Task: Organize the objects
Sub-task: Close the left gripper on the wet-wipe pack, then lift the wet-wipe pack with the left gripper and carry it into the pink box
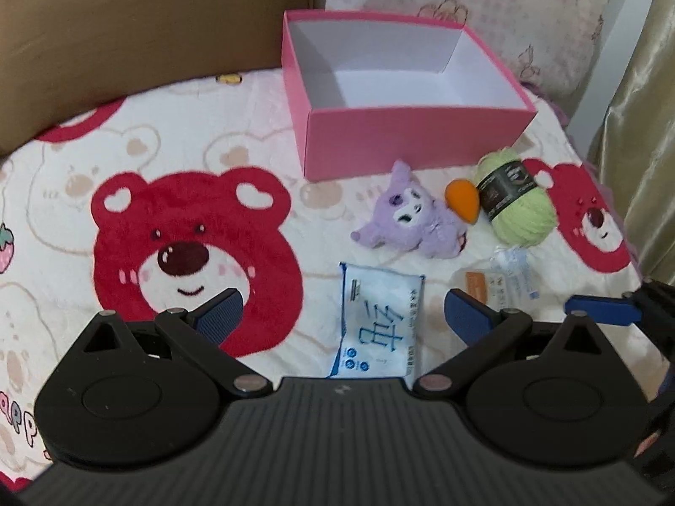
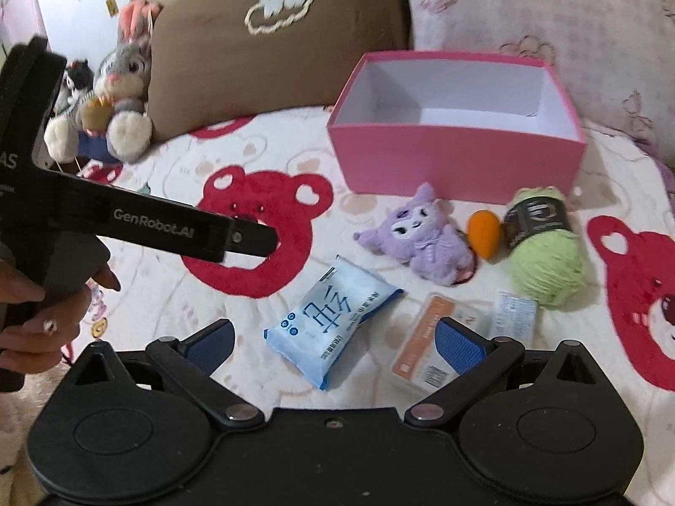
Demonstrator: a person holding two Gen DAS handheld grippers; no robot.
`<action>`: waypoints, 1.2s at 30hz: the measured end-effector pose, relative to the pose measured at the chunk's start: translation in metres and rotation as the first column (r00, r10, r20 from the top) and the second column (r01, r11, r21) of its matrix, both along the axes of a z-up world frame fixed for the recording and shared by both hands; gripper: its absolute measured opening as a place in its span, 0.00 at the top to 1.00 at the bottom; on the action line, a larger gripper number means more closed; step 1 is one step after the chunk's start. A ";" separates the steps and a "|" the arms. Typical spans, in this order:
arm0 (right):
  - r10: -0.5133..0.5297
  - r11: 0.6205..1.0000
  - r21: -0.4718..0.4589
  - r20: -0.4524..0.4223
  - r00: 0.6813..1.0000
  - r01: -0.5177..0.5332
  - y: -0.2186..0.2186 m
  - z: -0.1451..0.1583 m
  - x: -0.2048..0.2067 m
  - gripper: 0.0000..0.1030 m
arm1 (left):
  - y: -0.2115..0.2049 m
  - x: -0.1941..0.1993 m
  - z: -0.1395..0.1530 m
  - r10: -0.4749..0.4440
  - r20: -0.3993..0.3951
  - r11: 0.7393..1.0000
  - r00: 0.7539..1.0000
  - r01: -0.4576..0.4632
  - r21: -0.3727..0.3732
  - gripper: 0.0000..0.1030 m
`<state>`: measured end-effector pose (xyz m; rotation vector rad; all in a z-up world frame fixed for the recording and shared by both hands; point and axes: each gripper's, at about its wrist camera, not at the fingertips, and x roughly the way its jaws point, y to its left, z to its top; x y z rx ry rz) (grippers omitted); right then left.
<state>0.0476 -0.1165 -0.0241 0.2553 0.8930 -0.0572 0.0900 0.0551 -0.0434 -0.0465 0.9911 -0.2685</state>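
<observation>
An open pink box (image 1: 405, 143) (image 2: 455, 164) with a white, empty inside stands on the bed. In front of it lie a purple plush toy (image 1: 415, 219) (image 2: 426, 236), an orange felt carrot (image 1: 463, 200) (image 2: 486, 232), a green yarn ball (image 1: 517, 202) (image 2: 544, 248), a blue tissue pack (image 1: 377, 320) (image 2: 333, 324), an orange-labelled clear case (image 1: 476, 284) (image 2: 417, 345) and a small clear packet (image 1: 512, 267) (image 2: 512, 314). My left gripper (image 1: 344, 316) is open over the tissue pack. My right gripper (image 2: 333, 343) is open above the tissue pack and case. Both hold nothing.
The bed cover (image 1: 168, 168) is white with red bears. A brown cushion (image 2: 261, 42) and a pink patterned pillow (image 2: 548, 12) stand behind the box. Stuffed animals (image 2: 118, 80) sit at the back left. The left gripper's body and hand (image 2: 105, 219) cross the right wrist view's left side.
</observation>
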 end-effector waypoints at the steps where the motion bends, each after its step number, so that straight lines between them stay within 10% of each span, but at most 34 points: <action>1: 0.004 1.000 -0.002 -0.007 1.000 -0.004 0.003 -0.005 0.005 0.01 | 0.001 0.002 -0.005 0.001 -0.013 1.000 1.000 -0.001 0.003 0.01; 16: -0.012 0.999 0.034 -0.038 0.999 0.013 0.021 -0.082 0.039 0.01 | -0.004 0.022 -0.060 -0.030 -0.104 0.999 0.994 0.028 -0.028 0.08; 25: -0.035 0.991 0.130 -0.065 0.997 0.043 0.026 -0.111 0.048 0.01 | -0.005 0.040 -0.097 0.008 -0.225 0.996 0.974 -0.027 -0.083 0.41; 29: -0.033 0.997 0.064 -0.055 0.998 0.037 0.036 -0.112 0.045 0.05 | 0.002 0.041 -0.107 0.005 -0.296 0.981 0.955 -0.062 -0.184 0.79; 36: -0.024 1.000 -0.015 -0.043 0.999 0.023 0.043 -0.105 0.039 0.29 | 0.021 0.040 -0.117 0.064 -0.376 0.939 0.924 -0.183 -0.291 0.82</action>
